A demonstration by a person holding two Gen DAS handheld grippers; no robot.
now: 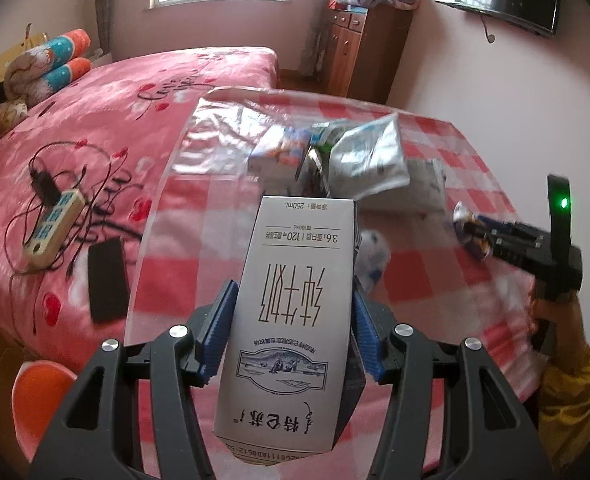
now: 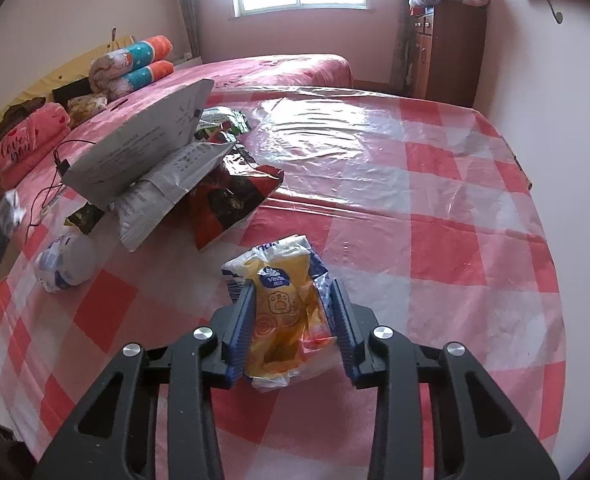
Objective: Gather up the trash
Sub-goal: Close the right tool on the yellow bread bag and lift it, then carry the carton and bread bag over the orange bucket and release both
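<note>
My left gripper (image 1: 293, 292) is shut on an upright white milk carton (image 1: 291, 320), its blue pads pressing both sides. Past it lies a heap of trash: silver snack bags (image 1: 371, 160), a small box (image 1: 279, 156) and a crumpled white ball (image 1: 371, 252). In the right wrist view my right gripper (image 2: 292, 286) grips a yellow snack wrapper (image 2: 283, 312) low over the checked table (image 2: 415, 200), pads against it. The left wrist view shows that gripper (image 1: 491, 240) at the right with the wrapper at its tips.
Grey-white bags (image 2: 167, 184), a red-black bag (image 2: 231, 200) and the white ball (image 2: 67, 264) lie to the left. A pink bed (image 1: 95, 120) with a power strip (image 1: 51, 220) and a black slab (image 1: 107, 280) borders the table. An orange stool (image 1: 43, 392) stands below. A yellow sleeve (image 1: 571, 392) is at right.
</note>
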